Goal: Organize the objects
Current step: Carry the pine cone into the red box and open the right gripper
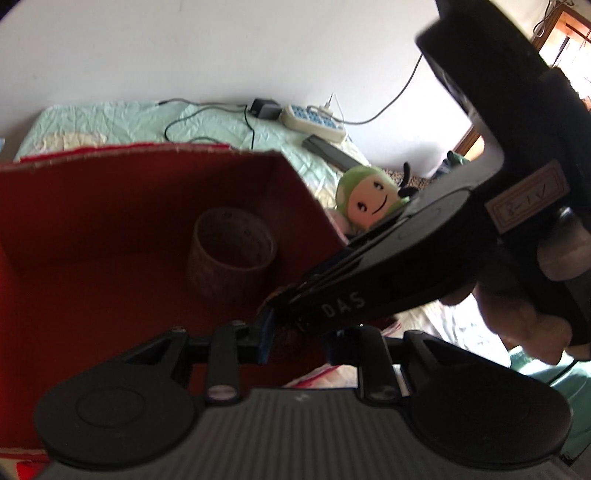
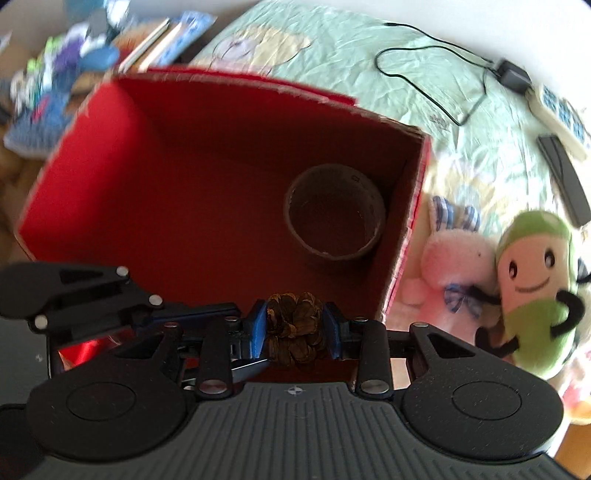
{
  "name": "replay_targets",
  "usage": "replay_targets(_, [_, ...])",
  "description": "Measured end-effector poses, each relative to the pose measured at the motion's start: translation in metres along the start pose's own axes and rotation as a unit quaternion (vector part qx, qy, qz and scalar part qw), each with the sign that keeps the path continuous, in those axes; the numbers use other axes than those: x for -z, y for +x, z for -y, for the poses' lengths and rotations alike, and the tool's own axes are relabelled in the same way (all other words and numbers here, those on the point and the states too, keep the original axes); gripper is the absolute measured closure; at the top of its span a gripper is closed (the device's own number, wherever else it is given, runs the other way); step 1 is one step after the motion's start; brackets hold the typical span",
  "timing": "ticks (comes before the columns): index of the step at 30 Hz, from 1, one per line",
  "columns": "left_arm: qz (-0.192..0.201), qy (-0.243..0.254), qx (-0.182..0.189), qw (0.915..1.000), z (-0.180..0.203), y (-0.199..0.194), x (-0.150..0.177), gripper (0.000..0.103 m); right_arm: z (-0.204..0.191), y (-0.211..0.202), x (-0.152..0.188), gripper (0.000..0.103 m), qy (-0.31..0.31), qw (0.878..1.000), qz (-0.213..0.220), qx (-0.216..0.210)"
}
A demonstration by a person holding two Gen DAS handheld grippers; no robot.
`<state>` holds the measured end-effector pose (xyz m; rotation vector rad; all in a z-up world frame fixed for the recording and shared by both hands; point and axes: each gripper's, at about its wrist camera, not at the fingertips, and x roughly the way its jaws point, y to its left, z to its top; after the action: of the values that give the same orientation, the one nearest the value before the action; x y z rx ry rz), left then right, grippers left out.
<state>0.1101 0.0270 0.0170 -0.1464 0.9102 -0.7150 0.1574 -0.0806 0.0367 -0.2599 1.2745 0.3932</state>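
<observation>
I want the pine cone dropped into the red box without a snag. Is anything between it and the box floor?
Nothing visible blocks it. The right gripper holds the pine cone over the red box, above bare floor. The tape roll stands farther in, by the right wall, apart from the cone.

A plain white wall (image 1: pixel 184 48) fills the upper part of the left wrist frame. Below it lies a bed with a crumpled pale green sheet (image 1: pixel 122 118). A wooden window frame (image 1: pixel 554 26) glows with daylight at upper right.
</observation>
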Motion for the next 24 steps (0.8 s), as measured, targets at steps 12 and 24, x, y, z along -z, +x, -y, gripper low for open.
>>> replay_targets(12, [-0.016, 0.005, -0.006, 0.9999, -0.009, 0.006, 0.000, 0.075, -0.018, 0.018, -0.004, 0.066, -0.058, 0.996, -0.049, 0.053])
replay_targets(24, [-0.007, -0.003, -0.062, 0.9980, -0.020, -0.008, 0.001, 0.073, -0.005, 0.005, -0.003, 0.067, -0.004, 1.000, 0.009, 0.024])
